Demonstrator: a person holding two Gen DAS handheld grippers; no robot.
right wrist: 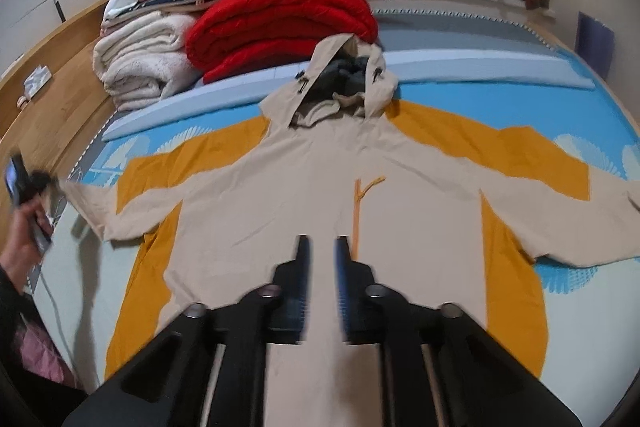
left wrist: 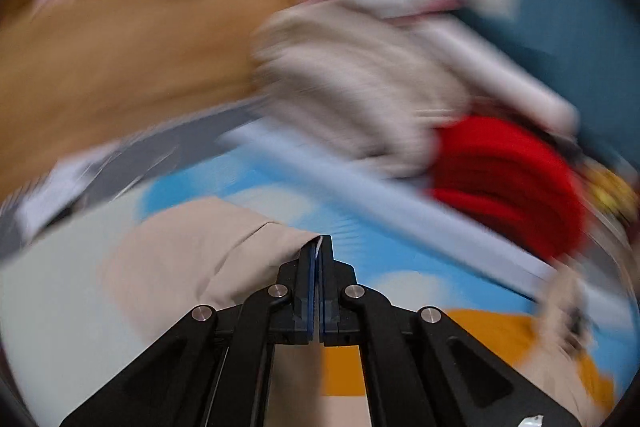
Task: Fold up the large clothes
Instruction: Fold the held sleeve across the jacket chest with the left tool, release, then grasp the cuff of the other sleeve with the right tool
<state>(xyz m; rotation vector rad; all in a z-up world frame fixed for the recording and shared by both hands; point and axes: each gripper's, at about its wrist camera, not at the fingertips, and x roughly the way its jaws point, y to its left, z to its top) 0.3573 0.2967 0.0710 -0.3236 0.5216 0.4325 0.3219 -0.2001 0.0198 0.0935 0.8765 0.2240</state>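
On the bed, left gripper [left wrist: 319, 247] jaws pinch the jacket [right wrist: 320, 195] sleeve; right gripper [right wrist: 322, 247] jaws gape, empty.

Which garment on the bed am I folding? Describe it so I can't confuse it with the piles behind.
On the bed's blue and orange sheet, in front of the folded red quilt and cream blanket, one beige hooded jacket lies flat with sleeves spread. The left hand-held gripper is shut on one sleeve's cuff. Unlike its neighbours, it is unfolded, with a grey-lined hood.

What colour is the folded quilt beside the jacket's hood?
Bright red quilt, clearest in the right wrist view.
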